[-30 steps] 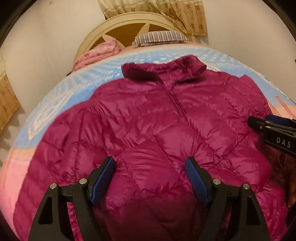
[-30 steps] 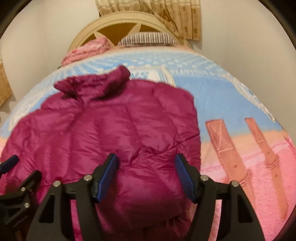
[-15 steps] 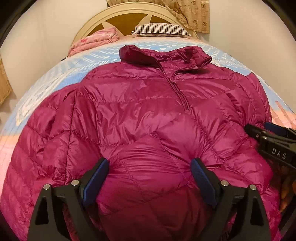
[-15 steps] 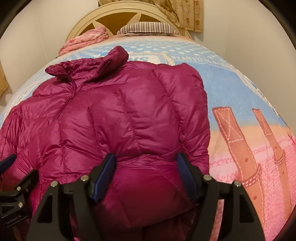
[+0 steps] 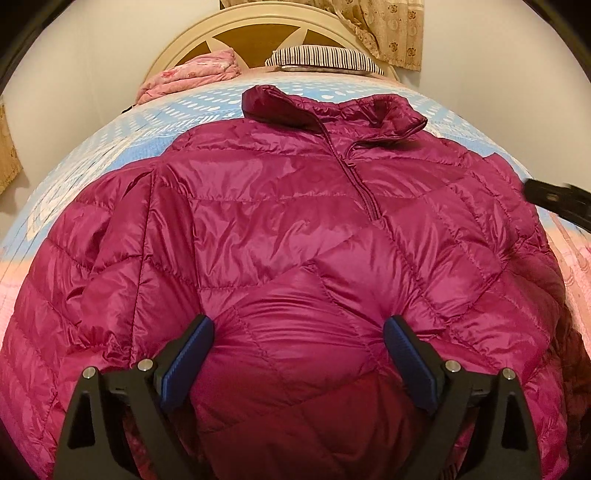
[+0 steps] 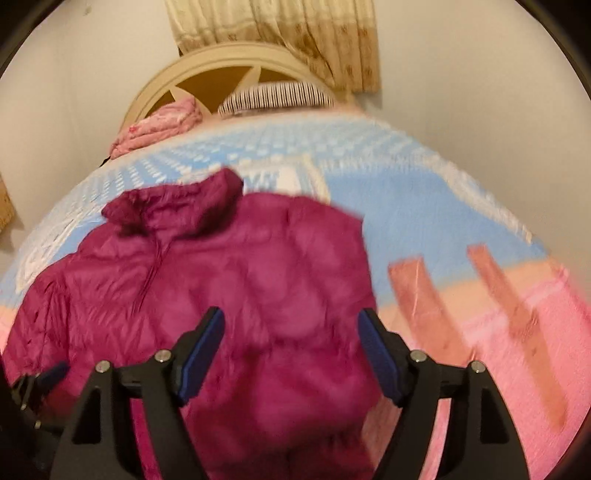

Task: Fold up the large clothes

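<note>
A magenta quilted puffer jacket (image 5: pixel 295 221) lies front up on the bed, collar toward the headboard, zip partly open. Its lower part bulges in a puffy fold between the blue pads of my left gripper (image 5: pixel 297 354), whose jaws are opening wide; the pads sit at the bulge's sides without squeezing it. The right wrist view is blurred: the jacket (image 6: pixel 258 277) lies below my right gripper (image 6: pixel 291 350), whose jaws stand apart and hold nothing. The right gripper (image 5: pixel 557 201) shows at the jacket's right edge, the left gripper (image 6: pixel 40 380) at the lower left.
The bed is covered by a blue, white and pink blanket (image 6: pixel 424 206). A striped pillow (image 5: pixel 321 61) and a folded pink quilt (image 5: pixel 192 72) lie by the cream headboard (image 5: pixel 240 29). A patterned curtain (image 5: pixel 391 29) hangs behind. Walls flank the bed.
Both grippers' jaws have spread wider. The left camera has closed in on the jacket, which now fills its view. The right gripper has lifted off the jacket, so its view is blurred.
</note>
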Action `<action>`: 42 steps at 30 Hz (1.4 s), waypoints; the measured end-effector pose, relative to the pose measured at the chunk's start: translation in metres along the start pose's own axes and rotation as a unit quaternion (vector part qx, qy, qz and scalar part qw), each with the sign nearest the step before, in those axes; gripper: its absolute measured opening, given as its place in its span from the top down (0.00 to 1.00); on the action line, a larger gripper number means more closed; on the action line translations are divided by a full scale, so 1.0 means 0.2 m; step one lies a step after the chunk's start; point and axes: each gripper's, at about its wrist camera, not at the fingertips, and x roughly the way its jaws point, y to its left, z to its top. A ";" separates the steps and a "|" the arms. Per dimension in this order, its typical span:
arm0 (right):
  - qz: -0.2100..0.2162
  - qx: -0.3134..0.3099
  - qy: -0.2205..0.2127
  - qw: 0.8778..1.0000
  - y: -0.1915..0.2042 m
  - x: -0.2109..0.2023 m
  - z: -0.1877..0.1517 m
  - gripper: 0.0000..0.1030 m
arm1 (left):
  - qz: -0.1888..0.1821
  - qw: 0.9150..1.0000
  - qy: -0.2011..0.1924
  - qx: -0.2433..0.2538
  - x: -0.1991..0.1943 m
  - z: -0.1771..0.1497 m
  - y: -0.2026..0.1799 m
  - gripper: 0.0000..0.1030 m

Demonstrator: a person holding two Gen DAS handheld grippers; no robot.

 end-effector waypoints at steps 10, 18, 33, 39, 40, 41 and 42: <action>-0.018 -0.016 0.083 0.996 -0.01 0.40 -0.01 0.29 | -0.005 1.000 0.001 -0.006 0.01 0.00 0.01 0.07; 0.020 -0.033 0.061 0.997 0.07 0.04 -0.07 0.28 | -0.007 1.000 0.001 -0.008 0.01 0.00 0.01 0.07; 0.014 -0.077 0.072 0.994 0.21 0.08 -0.34 0.24 | -0.001 1.000 0.000 -0.003 0.01 0.00 0.01 0.07; 0.009 -0.080 0.070 0.994 0.21 0.08 -0.35 0.22 | -0.004 1.000 0.013 -0.006 -0.03 0.01 0.04 0.07; 0.010 -0.079 0.070 0.994 0.21 0.08 -0.35 0.22 | 0.003 1.000 0.011 -0.010 -0.07 0.01 0.07 0.07; 0.011 -0.078 0.069 0.994 0.21 0.08 -0.35 0.22 | 0.010 1.000 0.005 -0.017 -0.12 0.01 0.11 0.07; 0.011 -0.076 0.069 0.995 0.21 0.08 -0.35 0.21 | 0.004 1.000 -0.005 -0.030 -0.21 0.01 0.18 0.07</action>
